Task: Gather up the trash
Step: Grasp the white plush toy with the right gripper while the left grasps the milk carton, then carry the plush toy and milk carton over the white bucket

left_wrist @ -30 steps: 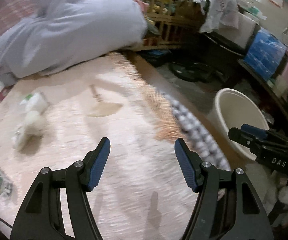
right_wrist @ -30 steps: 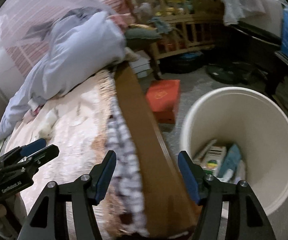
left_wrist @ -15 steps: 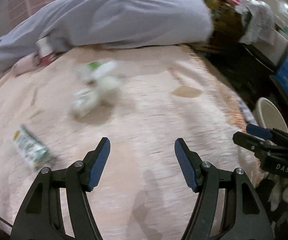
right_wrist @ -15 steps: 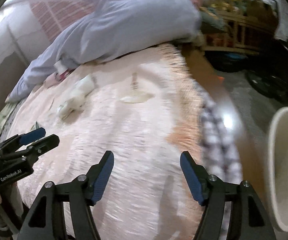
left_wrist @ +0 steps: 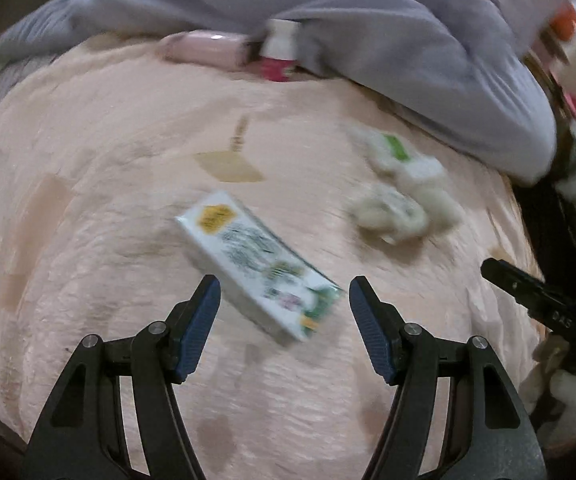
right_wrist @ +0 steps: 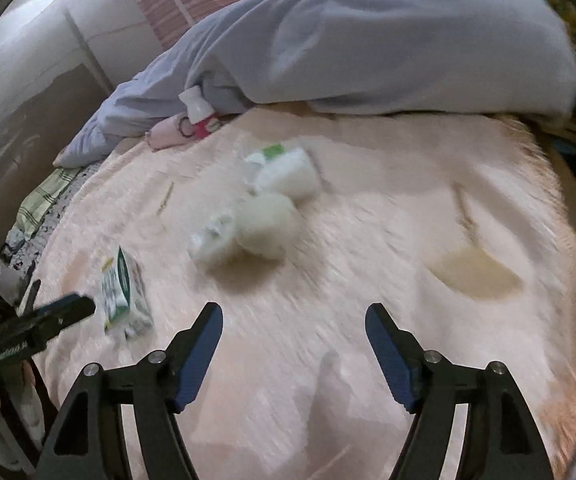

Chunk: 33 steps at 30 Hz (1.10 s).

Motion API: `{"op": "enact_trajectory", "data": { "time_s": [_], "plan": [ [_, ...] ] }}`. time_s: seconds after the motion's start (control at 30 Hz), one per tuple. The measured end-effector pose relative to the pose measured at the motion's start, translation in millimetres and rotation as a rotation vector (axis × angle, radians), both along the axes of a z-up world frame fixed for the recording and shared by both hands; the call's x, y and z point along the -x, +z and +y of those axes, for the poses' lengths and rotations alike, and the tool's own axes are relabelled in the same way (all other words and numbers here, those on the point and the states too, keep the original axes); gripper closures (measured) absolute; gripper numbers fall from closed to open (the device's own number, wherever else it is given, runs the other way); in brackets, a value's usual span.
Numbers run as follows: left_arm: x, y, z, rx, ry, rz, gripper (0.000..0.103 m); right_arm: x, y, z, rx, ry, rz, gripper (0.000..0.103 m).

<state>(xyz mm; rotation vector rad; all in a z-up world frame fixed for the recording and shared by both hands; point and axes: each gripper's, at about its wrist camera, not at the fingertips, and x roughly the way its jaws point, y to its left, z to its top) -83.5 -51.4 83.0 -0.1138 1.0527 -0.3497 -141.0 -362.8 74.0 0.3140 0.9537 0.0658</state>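
Observation:
A white printed carton (left_wrist: 256, 264) lies flat on the pink blanket (left_wrist: 108, 208), its near end between the tips of my open left gripper (left_wrist: 284, 300). It also shows in the right wrist view (right_wrist: 122, 296), next to the left gripper (right_wrist: 60, 312). A heap of crumpled white tissue and wrappers (left_wrist: 399, 196) lies to the carton's right; in the right wrist view the heap (right_wrist: 260, 208) is ahead and left of my open, empty right gripper (right_wrist: 293, 324). The right gripper also shows at the right edge of the left wrist view (left_wrist: 527, 292).
A bunched lavender duvet (right_wrist: 367, 40) runs along the far side of the bed. A pink bottle (left_wrist: 208, 46) and a white-capped red bottle (left_wrist: 278, 54) lie against it. A tan stain (right_wrist: 475, 276) marks the blanket. The bed's edge (right_wrist: 567, 184) falls away at right.
Both grippers have swung left from the bucket and floor to over the bed. The left gripper has closed in on the carton, which now lies between its tips.

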Motion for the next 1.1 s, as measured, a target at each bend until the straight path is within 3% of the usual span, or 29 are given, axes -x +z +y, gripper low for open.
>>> {"op": "enact_trajectory", "data": {
  "time_s": [0.17, 0.43, 0.47, 0.5, 0.6, 0.8, 1.1],
  "plan": [
    [-25.3, -17.8, 12.1, 0.064, 0.082, 0.062, 0.037, -49.6, -12.4, 9.0, -0.056, -0.025, -0.002, 0.031],
    [-53.1, -49.0, -13.0, 0.047, 0.105, 0.089, 0.035, -89.4, -36.0, 14.9, -0.127, -0.026, 0.016, 0.031],
    [-53.6, -51.1, -17.7, 0.039, 0.095, 0.088, 0.034, -90.9, -39.6, 14.6, -0.141, -0.031, 0.014, 0.034],
    [-53.5, -51.9, -20.3, 0.035, 0.084, 0.088, 0.034, -91.6, -42.1, 14.6, -0.154, -0.035, 0.010, 0.049],
    [-50.1, -59.3, -27.3, 0.042, 0.033, 0.103, 0.034, -84.4, -44.0, 13.6, -0.167, -0.040, -0.019, 0.062],
    [-32.3, -49.8, -31.0, 0.052, -0.023, 0.086, 0.042, -45.2, -19.7, 15.4, -0.104, 0.004, -0.073, 0.063],
    [3.6, -16.9, -47.5, 0.050, -0.094, 0.026, 0.044, 20.9, 6.3, 4.3, -0.035, -0.008, -0.089, 0.063]
  ]
}}
